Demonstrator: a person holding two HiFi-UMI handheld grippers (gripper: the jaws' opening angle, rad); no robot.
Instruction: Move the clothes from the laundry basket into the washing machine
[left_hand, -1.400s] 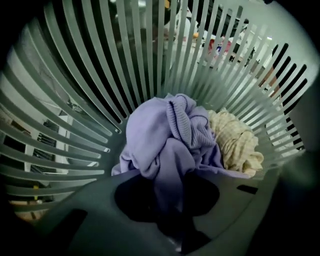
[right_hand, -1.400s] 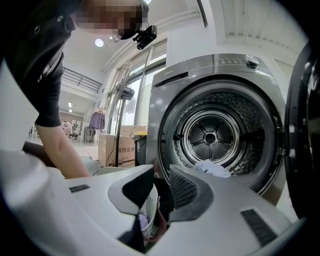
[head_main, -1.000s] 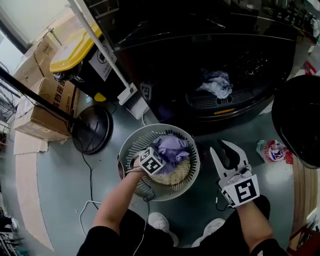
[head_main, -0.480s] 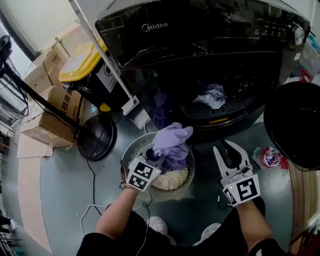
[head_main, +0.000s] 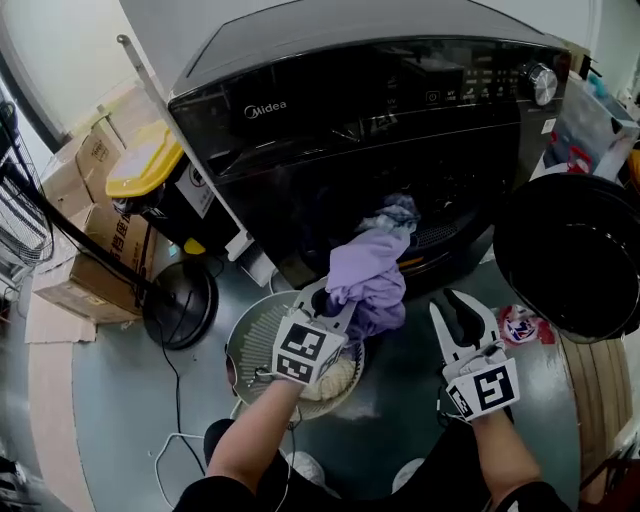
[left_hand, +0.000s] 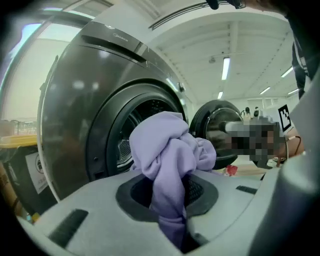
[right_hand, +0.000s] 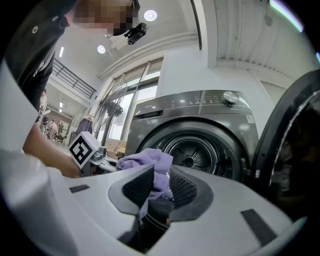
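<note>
Gripping purple top (head_main: 368, 275), cream cloth (head_main: 336, 376) in basket (head_main: 243, 345), washer (head_main: 350, 60)

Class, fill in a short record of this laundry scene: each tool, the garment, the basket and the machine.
left tool: shut on the purple garment, held up in front of the washing machine
right tool: open, empty
door: open
drum: some clothing at its mouth
laundry basket: on the floor, pale cloth inside

Washing machine (head_main: 300, 110): one
Laundry basket (head_main: 250, 335): one
Garments: two, purple garment (head_main: 365, 278), pale garment (head_main: 398, 211)
Grippers: two, left gripper (head_main: 332, 293), right gripper (head_main: 450, 305)
Yellow-lidded bin (head_main: 142, 165): one
</note>
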